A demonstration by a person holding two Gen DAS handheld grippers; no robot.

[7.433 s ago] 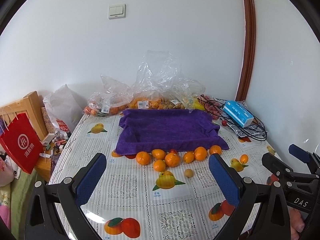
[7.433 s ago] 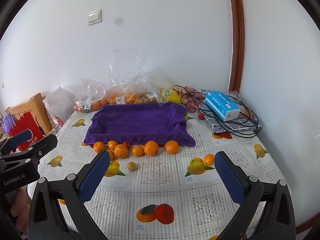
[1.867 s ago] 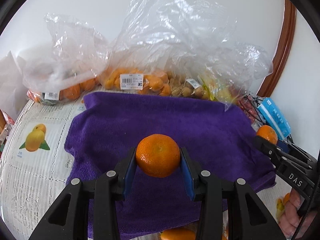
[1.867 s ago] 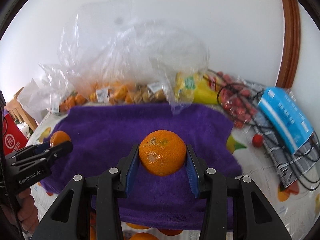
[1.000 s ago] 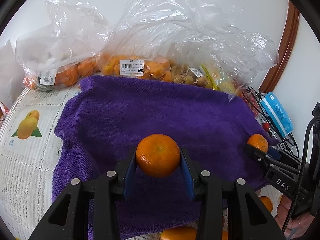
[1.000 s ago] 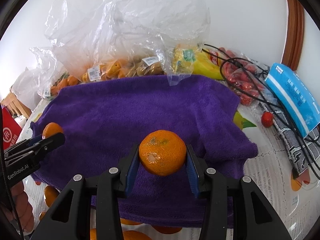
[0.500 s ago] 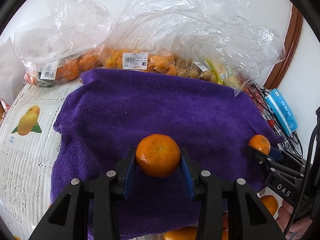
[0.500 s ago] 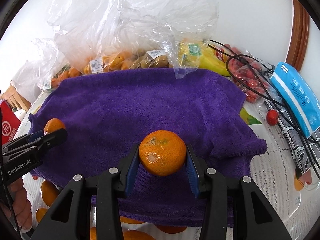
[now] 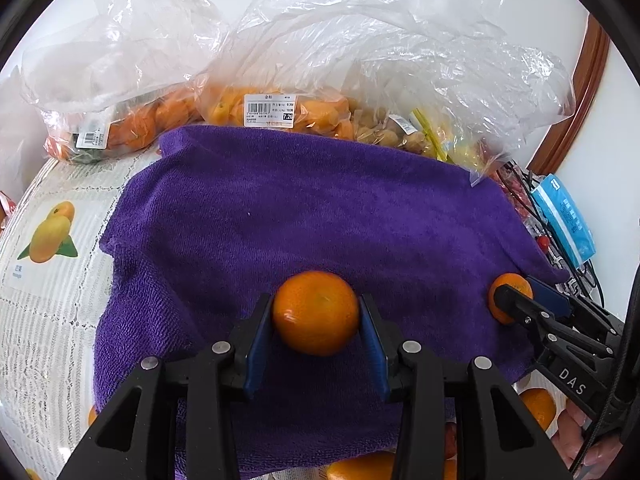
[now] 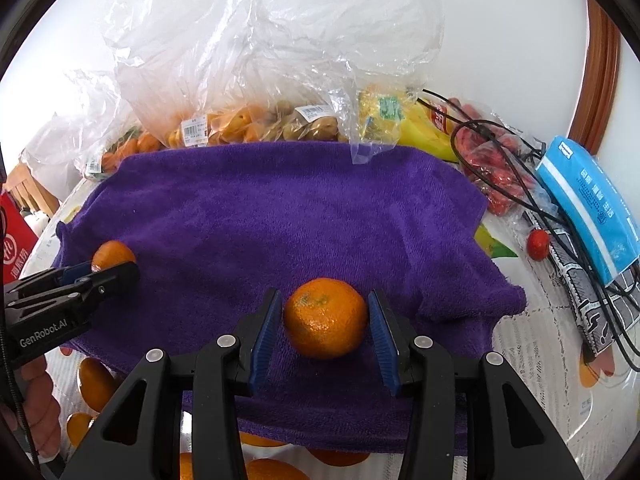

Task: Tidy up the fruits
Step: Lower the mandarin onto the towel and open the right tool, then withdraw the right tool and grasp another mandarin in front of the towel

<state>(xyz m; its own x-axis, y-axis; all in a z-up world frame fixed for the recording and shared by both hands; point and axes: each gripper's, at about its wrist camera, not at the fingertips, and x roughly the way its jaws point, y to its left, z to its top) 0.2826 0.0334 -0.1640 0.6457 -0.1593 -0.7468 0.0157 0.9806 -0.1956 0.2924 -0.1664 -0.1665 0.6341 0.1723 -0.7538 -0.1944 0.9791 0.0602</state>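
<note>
A purple towel (image 9: 320,216) lies spread on the table; it also fills the right wrist view (image 10: 280,216). My left gripper (image 9: 316,330) is shut on an orange (image 9: 316,312) just above the towel's near left part. My right gripper (image 10: 325,330) has its jaws slightly apart around a second orange (image 10: 325,322), which rests on the towel's near right part. Each gripper shows in the other's view: the right one (image 9: 516,300) and the left one (image 10: 108,264). More oranges (image 10: 94,384) lie on the tablecloth in front of the towel.
Clear plastic bags of fruit (image 9: 272,112) stand behind the towel against the wall. Bananas (image 10: 420,128), a bag of red fruit (image 10: 492,160), black cables (image 10: 520,184), a blue tissue pack (image 10: 588,200) and a small red fruit (image 10: 538,244) lie right. A red bag (image 10: 12,248) is far left.
Both grippers have come down closer to the towel with their oranges. The right gripper's jaws have opened slightly, and its orange now rests on the towel.
</note>
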